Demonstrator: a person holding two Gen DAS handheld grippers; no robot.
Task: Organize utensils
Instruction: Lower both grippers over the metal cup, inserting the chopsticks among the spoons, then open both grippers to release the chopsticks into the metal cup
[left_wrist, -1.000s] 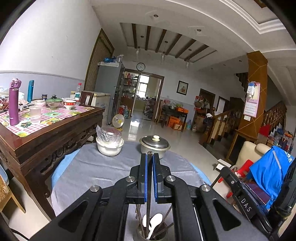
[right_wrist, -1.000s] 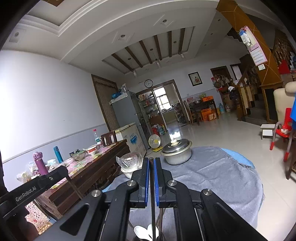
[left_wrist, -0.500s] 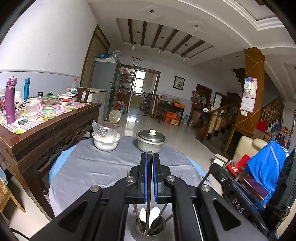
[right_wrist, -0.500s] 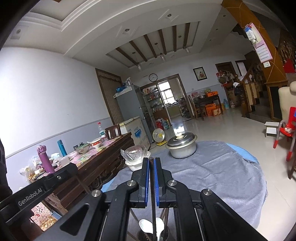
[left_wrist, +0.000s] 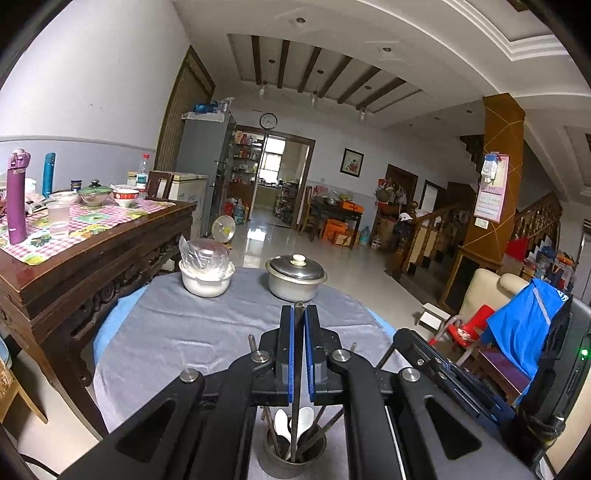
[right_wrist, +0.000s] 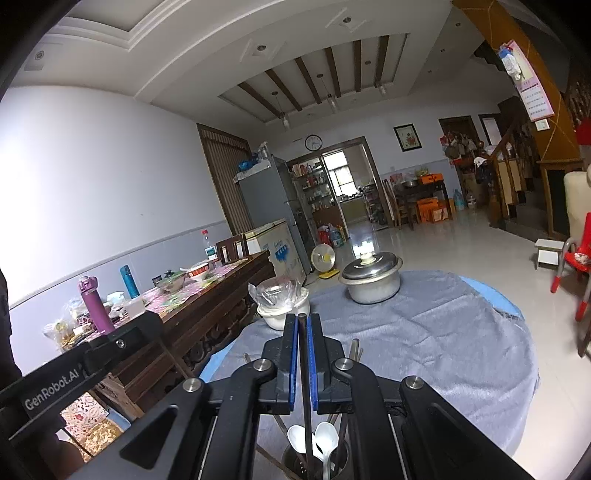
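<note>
step: dropping chopsticks into metal holder (left_wrist: 293, 456) | left gripper (left_wrist: 299, 314) clamped on a dark chopstick (left_wrist: 296, 417), tip down inside holder | right gripper (right_wrist: 302, 325) pinching another chopstick (right_wrist: 305, 413), same cup | next: ease pads apart, lift straight up, no snagging white spoons (right_wrist: 314, 441) | vs 1 s ago: holder sits higher in view, sticks sunk deeper

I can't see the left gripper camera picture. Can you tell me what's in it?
The left gripper is shut on a dark chopstick, whose lower end sits in a metal cup with white spoons. Beyond, a lidded pot stands on the grey tablecloth.
</note>
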